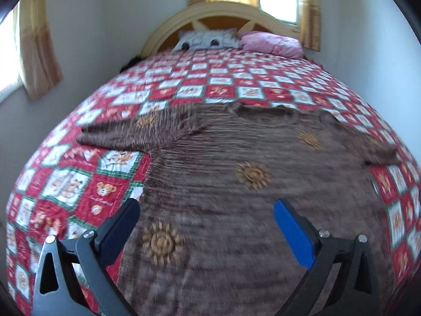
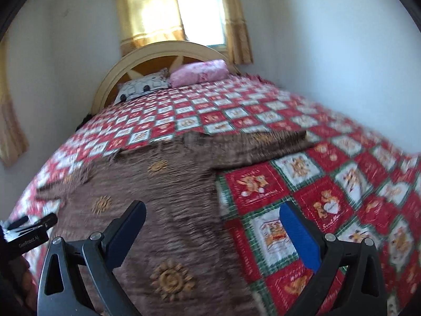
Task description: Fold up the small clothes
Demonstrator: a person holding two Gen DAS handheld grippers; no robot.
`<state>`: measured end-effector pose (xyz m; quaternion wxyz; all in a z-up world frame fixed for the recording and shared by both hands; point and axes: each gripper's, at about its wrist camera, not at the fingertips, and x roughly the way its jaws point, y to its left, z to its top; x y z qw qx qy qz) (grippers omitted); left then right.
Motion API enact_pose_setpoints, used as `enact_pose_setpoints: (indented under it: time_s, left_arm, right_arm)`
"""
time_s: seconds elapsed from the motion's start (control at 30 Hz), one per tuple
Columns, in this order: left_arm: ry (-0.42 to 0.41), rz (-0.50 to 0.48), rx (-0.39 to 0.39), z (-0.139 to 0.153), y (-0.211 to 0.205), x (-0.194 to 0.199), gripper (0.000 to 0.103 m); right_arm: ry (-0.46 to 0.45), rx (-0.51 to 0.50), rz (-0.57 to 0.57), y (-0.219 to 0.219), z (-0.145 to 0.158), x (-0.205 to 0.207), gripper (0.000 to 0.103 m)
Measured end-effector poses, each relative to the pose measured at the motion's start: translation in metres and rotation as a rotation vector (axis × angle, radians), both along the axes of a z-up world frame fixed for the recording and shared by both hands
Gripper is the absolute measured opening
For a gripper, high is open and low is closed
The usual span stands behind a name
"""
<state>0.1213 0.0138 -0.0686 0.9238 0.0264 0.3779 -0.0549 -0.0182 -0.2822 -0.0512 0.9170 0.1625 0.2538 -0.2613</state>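
Brown crinkled fabric, a small top [image 1: 236, 163] with gold sun motifs, lay spread flat on the red-and-white patchwork quilt [image 1: 79, 179], sleeves out to both sides. Over its left edge the left gripper [image 1: 206, 208] hovered with fingers spread, grasping nothing; the right gripper [image 2: 213, 210] straddled the right edge, equally released.

One brown garment [image 1: 236, 184] lies spread on one bed [image 1: 79, 184], and four sun-shaped motifs show on it in the left wrist view. One checked red and white quilt [image 2: 329, 184] covers the bed. Two pillows sit at its head: one grey-white [image 1: 208, 40], one pink [image 1: 271, 43]. One arched headboard [image 1: 210, 13] stands behind them. Two grippers are in view, left [image 1: 206, 206] and right [image 2: 211, 209], each with two jaws spread apart.
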Motion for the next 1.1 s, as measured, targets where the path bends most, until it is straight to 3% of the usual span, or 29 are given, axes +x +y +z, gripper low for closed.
enact_pose_setpoints:
  time_s: [0.03, 0.1, 0.27, 0.37, 0.47, 0.67, 0.73, 0.87, 1.0, 1.1]
  left_arm:
    - [0.004, 0.022, -0.010, -0.002, 0.004, 0.012, 0.103]
    - [-0.003, 0.057, -0.005, -0.006, 0.008, 0.027, 0.103]
    - [-0.012, 0.138, 0.117, -0.025, 0.016, 0.064, 0.103]
    - [0.048, 0.155, 0.094, -0.044, 0.022, 0.074, 0.103]
    - [0.106, 0.167, 0.053, -0.062, 0.025, 0.079, 0.103]
    - [0.108, 0.163, 0.082, -0.070, 0.015, 0.074, 0.103]
    - [0.108, 0.156, 0.093, -0.071, 0.013, 0.074, 0.103]
    - [0.116, 0.157, 0.066, -0.073, 0.016, 0.075, 0.103]
    - [0.141, 0.159, -0.007, -0.076, 0.024, 0.081, 0.103]
    - [0.143, 0.160, -0.035, -0.077, 0.027, 0.081, 0.103]
  right_arm:
    - [-0.009, 0.040, -0.007, -0.016, -0.002, 0.001, 0.094]
    - [-0.016, 0.129, -0.032, -0.056, -0.006, 0.004, 0.072]
    - [-0.015, 0.259, -0.146, -0.173, -0.012, 0.019, 0.071]
    - [-0.059, 0.353, -0.202, -0.239, -0.020, 0.031, 0.070]
    - [-0.043, 0.375, -0.225, -0.283, -0.030, 0.050, 0.059]
    - [0.087, 0.375, -0.203, -0.312, -0.058, 0.095, 0.049]
    - [0.126, 0.332, -0.200, -0.310, -0.062, 0.106, 0.047]
    - [0.200, 0.276, -0.145, -0.305, -0.065, 0.120, 0.015]
    - [0.208, 0.296, -0.138, -0.304, -0.061, 0.118, 0.010]
    - [0.167, 0.302, -0.144, -0.295, -0.042, 0.115, 0.010]
